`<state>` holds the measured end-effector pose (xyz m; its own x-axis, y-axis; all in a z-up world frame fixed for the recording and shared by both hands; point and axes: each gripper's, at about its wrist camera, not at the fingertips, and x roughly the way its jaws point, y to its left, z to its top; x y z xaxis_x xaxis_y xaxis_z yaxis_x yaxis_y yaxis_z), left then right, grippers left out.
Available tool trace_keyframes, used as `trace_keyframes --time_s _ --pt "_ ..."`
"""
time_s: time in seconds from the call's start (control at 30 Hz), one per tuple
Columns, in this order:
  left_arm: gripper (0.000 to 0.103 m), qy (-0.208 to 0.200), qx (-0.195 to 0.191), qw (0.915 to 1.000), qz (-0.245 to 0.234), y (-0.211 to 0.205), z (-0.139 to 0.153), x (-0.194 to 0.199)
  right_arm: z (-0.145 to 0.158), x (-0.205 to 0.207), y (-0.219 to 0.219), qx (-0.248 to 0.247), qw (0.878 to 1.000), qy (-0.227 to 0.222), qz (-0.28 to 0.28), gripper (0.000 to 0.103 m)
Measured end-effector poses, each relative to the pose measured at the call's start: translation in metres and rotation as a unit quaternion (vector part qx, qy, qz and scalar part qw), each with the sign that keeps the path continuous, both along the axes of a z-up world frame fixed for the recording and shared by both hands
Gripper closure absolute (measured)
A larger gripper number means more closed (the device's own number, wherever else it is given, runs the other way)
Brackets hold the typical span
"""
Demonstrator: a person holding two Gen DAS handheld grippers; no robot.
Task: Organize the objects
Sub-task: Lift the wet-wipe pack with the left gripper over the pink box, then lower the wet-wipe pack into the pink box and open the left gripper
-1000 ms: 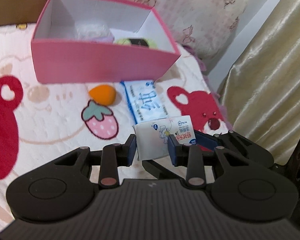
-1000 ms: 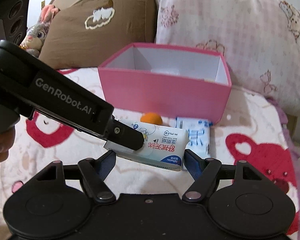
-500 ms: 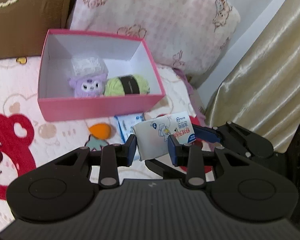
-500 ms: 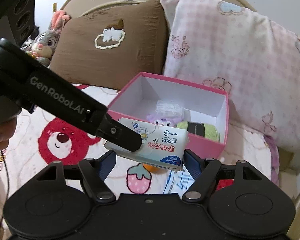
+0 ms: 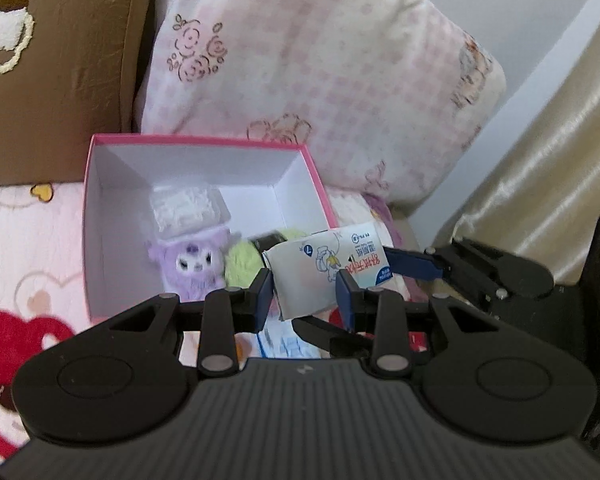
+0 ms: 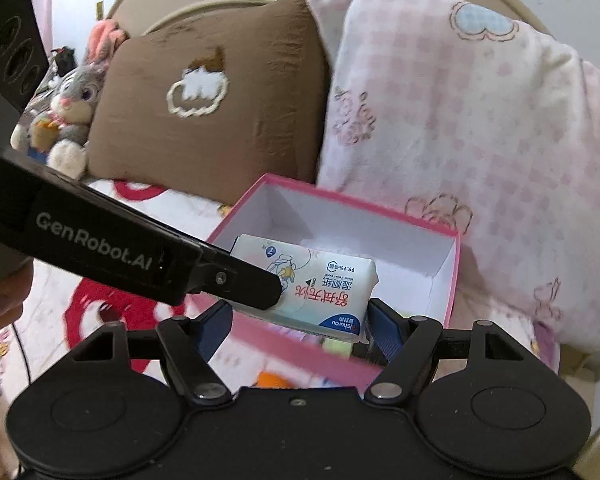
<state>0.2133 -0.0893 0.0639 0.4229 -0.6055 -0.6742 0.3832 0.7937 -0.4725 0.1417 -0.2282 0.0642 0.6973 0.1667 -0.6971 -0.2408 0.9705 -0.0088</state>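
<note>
A white wet-wipe pack [image 5: 324, 268] [image 6: 324, 284] hangs in the air over the near edge of the open pink box [image 5: 196, 142] [image 6: 340, 196]. My left gripper [image 5: 304, 288] is shut on its narrow end. My right gripper [image 6: 300, 320] clamps the same pack along its length; one of its blue fingers [image 5: 412, 266] presses the pack's far end. Inside the box lie a purple plush [image 5: 192, 264], a green fuzzy roll [image 5: 240, 260] and a clear packet of white pads [image 5: 184, 208].
The box stands on a bear-print blanket [image 5: 20, 240], backed by a brown pillow [image 6: 204, 92] and a pink checked pillow [image 5: 332, 80]. A blue-and-white packet [image 5: 288, 344] and an orange object [image 6: 272, 380] lie before the box. A rabbit plush [image 6: 72, 112] sits far left, a gold curtain [image 5: 540, 140] hangs right.
Both grippers have risen and moved toward the box with the pack held between them. The box interior and its contents have come into view below the pack.
</note>
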Motion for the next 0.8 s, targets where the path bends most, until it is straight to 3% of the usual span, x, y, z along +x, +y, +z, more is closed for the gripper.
trace_keyframes --time_s 0.33,0.8 --pt "0.071 0.054 -0.050 0.9971 0.020 -0.021 -0.067 0.091 -0.046 0.079 -0.034 -0.001 0.999 0.014 -0.029 0.025" --pt "0.071 0.102 -0.069 0.9914 0.045 -0.041 -0.133 0.135 -0.102 0.130 -0.043 -0.062 0.996 0.052 -0.021 0.025"
